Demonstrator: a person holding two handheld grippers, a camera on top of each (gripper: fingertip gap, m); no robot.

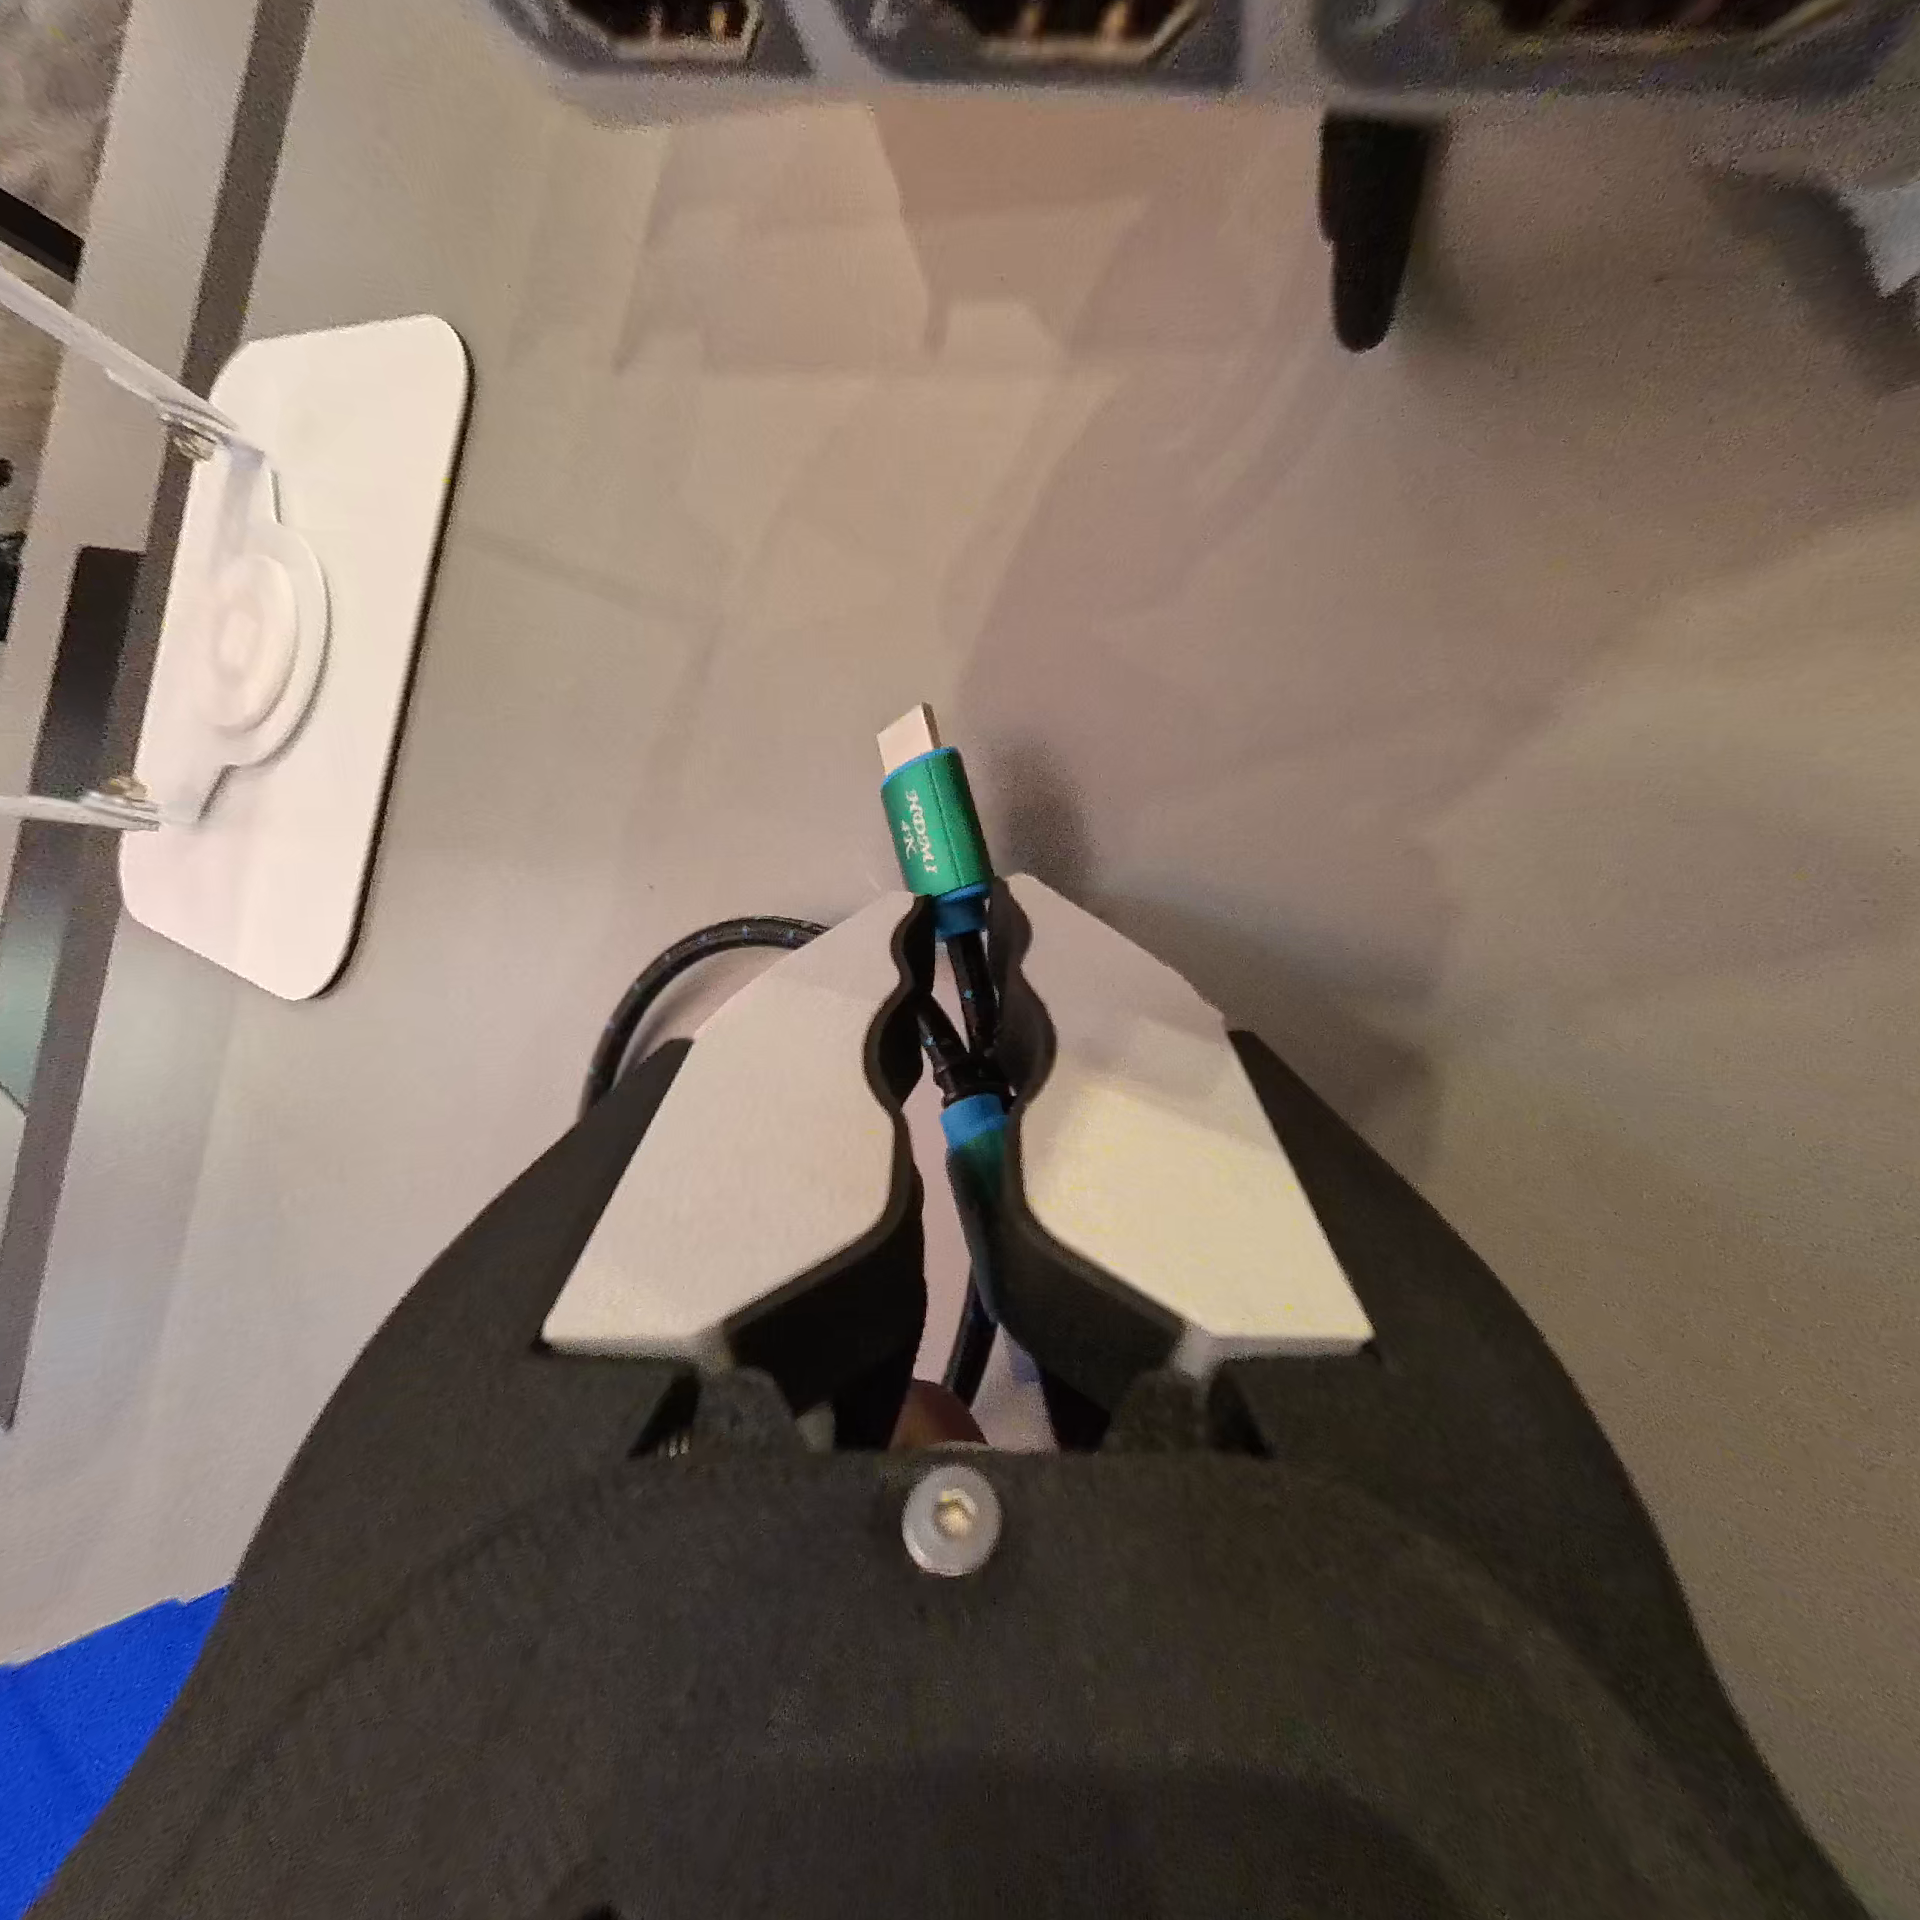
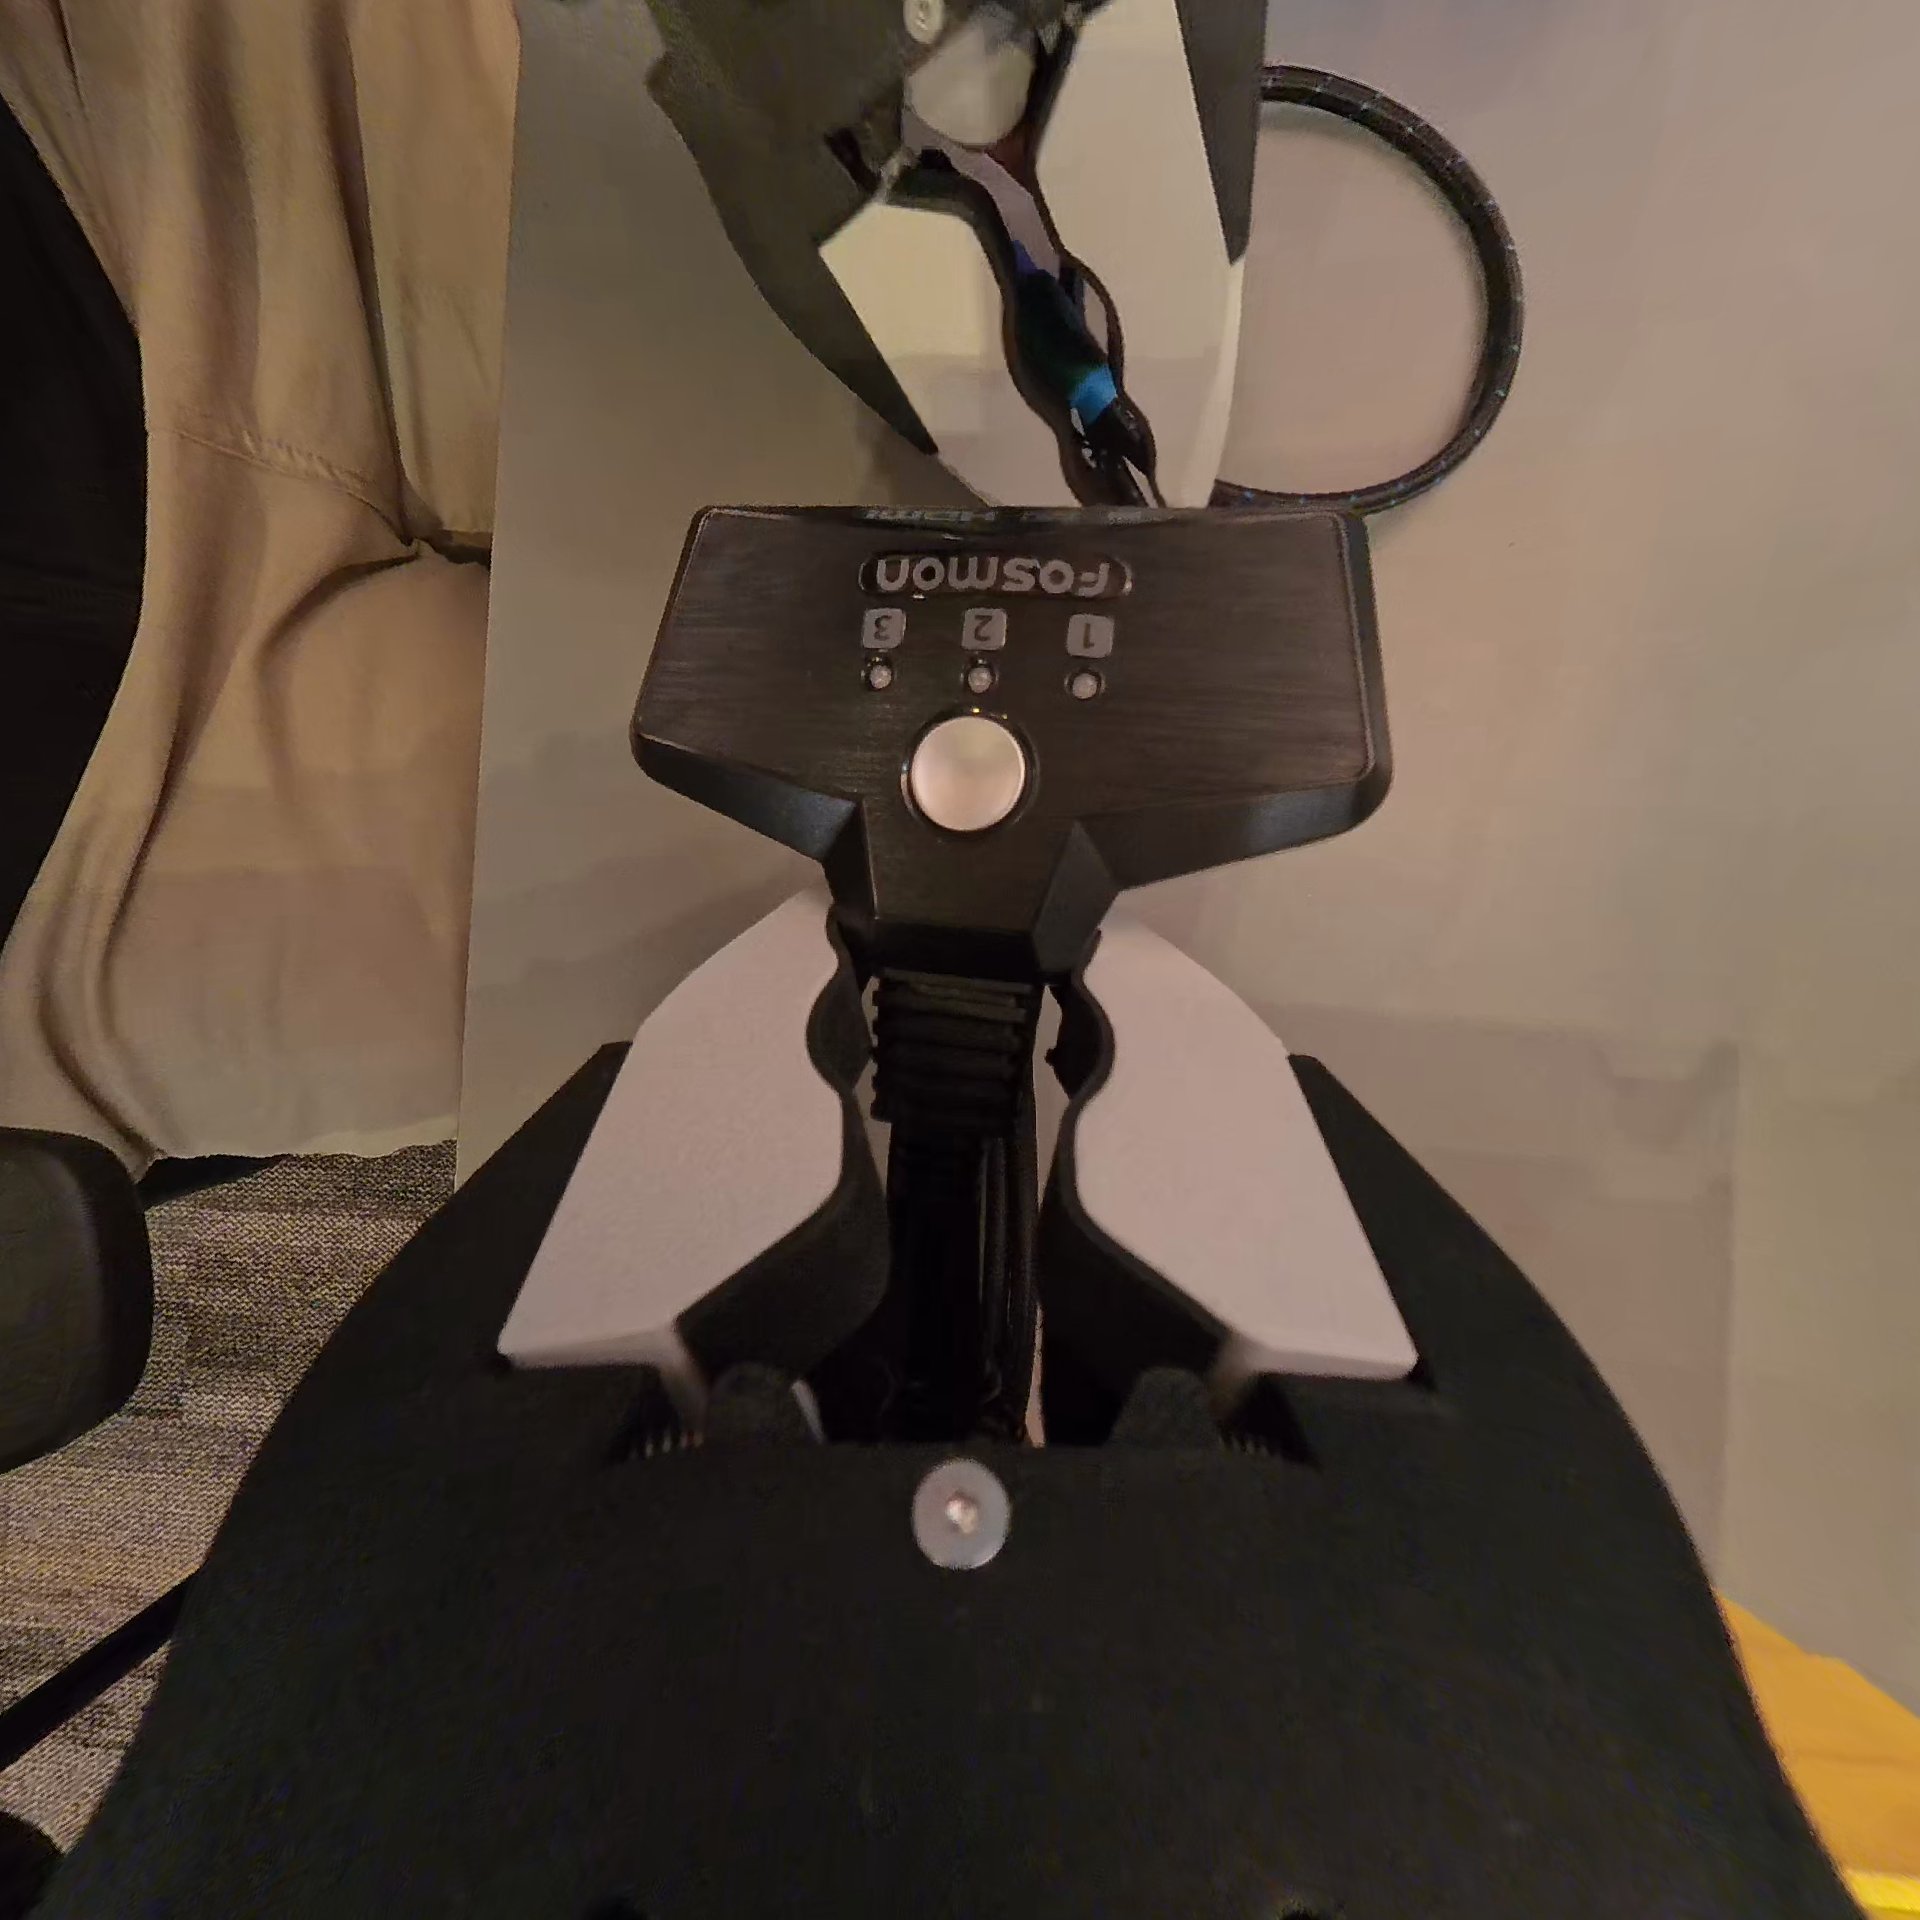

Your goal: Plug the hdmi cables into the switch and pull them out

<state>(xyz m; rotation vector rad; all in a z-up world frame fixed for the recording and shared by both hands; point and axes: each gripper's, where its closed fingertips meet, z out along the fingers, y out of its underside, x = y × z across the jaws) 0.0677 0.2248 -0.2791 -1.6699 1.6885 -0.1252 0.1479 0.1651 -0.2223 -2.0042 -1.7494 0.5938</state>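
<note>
In the left wrist view my left gripper (image 1: 961,904) is shut on a black braided hdmi cable just behind its green plug (image 1: 930,821). The plug's metal tip points forward toward the blurred ports of the switch (image 1: 1039,42) at the top edge, well short of them. A second green plug (image 1: 977,1153) lies between the jaws farther back. In the right wrist view my right gripper (image 2: 961,935) is shut on the ribbed neck of the black switch (image 2: 997,686), held above the table. The left gripper (image 2: 1039,260) faces it from behind with the cable (image 2: 1475,291) looping to the right.
A white pad (image 1: 291,655) with a clear plastic fitting lies at the table's left edge. A blue object (image 1: 83,1714) is at the bottom left. Beige cloth (image 2: 260,520) hangs beside the table edge over carpet (image 2: 260,1299). A yellow object (image 2: 1829,1766) sits at the bottom right. Some 12 cm of space lies between my two pairs of fingers. The left tips stand about 25 cm off the blue object (image 1: 83,1714).
</note>
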